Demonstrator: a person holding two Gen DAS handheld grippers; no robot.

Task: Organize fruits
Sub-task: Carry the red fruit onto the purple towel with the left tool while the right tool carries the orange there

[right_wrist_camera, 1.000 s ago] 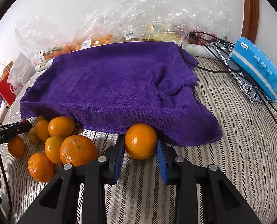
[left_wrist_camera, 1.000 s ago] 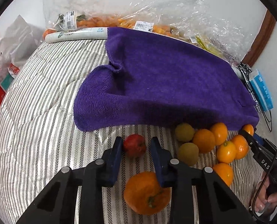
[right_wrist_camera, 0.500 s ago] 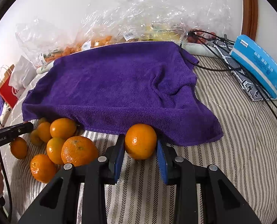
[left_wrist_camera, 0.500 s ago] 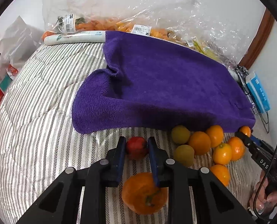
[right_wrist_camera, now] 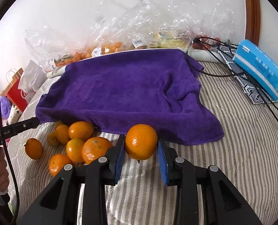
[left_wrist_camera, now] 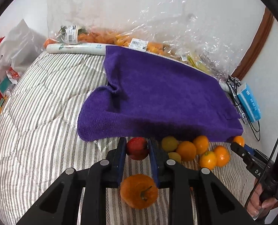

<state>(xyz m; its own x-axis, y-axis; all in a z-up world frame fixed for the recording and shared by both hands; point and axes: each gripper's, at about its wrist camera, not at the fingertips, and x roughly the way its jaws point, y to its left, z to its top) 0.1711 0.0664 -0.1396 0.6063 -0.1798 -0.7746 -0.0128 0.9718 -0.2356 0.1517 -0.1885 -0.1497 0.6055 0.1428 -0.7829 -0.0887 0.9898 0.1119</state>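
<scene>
- Since a second ago, left gripper (left_wrist_camera: pixel 137 148) is finishing its squeeze and lifting slightly: its blue pads are now pinching the small red fruit (left_wrist_camera: pixel 137 147), which earlier sat loose between them.
- Below it, a large orange (left_wrist_camera: pixel 139 190) is lying on the striped bedcover (left_wrist_camera: pixel 41 112).
- Right gripper (right_wrist_camera: pixel 141 146) is clamping an orange (right_wrist_camera: pixel 141 141) just in front of the purple towel (right_wrist_camera: pixel 127 86).
- Loose oranges (right_wrist_camera: pixel 79 144) are clustering along the towel's near edge.
</scene>
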